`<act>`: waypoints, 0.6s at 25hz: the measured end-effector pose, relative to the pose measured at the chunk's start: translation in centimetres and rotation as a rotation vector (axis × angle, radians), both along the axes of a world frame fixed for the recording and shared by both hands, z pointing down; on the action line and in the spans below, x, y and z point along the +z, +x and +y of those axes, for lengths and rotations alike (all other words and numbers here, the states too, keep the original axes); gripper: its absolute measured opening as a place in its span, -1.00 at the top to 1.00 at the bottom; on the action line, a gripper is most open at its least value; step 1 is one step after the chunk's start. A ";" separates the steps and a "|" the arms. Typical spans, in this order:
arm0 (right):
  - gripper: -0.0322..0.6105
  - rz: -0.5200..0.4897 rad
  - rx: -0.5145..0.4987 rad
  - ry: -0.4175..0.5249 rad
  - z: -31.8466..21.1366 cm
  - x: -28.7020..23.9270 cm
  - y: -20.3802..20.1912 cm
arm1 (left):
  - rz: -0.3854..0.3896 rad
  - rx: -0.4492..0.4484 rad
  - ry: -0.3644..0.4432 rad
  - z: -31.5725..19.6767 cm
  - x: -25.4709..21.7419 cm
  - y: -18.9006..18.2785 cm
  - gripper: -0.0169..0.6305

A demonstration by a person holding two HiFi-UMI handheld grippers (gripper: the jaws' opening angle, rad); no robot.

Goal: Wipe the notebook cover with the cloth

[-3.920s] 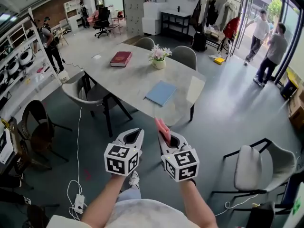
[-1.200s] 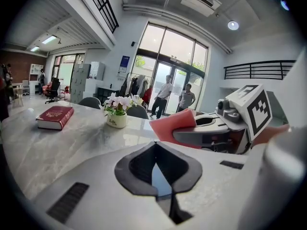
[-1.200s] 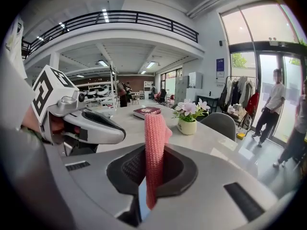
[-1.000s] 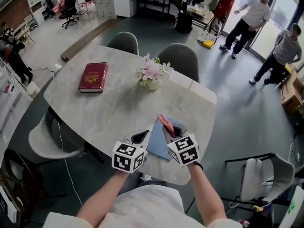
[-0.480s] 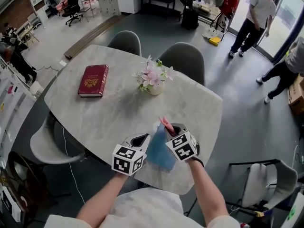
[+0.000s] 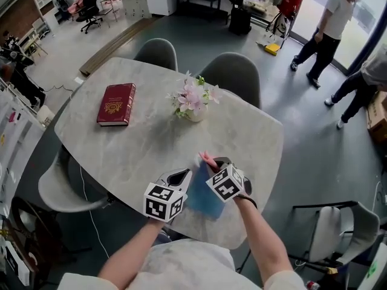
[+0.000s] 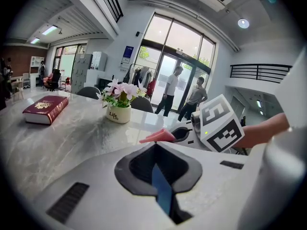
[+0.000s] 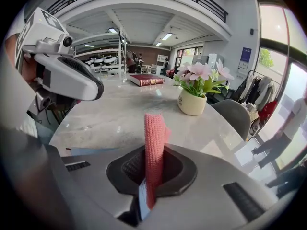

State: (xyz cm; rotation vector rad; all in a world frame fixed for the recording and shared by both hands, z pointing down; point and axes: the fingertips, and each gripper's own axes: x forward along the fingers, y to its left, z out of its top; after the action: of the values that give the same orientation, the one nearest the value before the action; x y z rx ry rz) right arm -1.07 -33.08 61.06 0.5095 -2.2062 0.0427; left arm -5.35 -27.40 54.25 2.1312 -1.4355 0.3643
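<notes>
The blue notebook lies flat near the front edge of the grey marble table. My right gripper is shut on a pink cloth that sticks up past its tips, over the notebook's far end. The same cloth stands upright between the jaws in the right gripper view. My left gripper hovers at the notebook's left edge, its jaws together and holding nothing. A blue strip of notebook shows through the hollow between them. The two grippers are close, side by side.
A red book lies at the table's far left. A pot of pink flowers stands at mid-table, beyond the notebook. Grey chairs line the far side, with another chair at the left. Two people walk at the upper right.
I have come up to the table. Both grippers now hang over the blue notebook, and the right one has tilted left with the pink cloth still in it.
</notes>
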 end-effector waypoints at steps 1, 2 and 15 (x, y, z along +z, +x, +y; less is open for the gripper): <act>0.85 0.010 -0.002 -0.002 0.1 0.3 0.1 | 0.001 0.004 -0.001 0.0 0.0 0.0 0.93; 0.86 0.019 -0.004 -0.004 0.2 0.5 0.1 | 0.001 0.008 -0.002 0.0 0.1 0.0 0.93; 0.86 0.057 0.055 -0.026 2.2 1.6 0.3 | 0.005 0.111 -0.011 1.1 0.2 -0.8 0.93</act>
State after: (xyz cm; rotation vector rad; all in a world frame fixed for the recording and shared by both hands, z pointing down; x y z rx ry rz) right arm -0.80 -30.83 62.64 0.5505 -2.1329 0.0850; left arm -6.17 -26.29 54.47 2.2070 -1.3131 0.4062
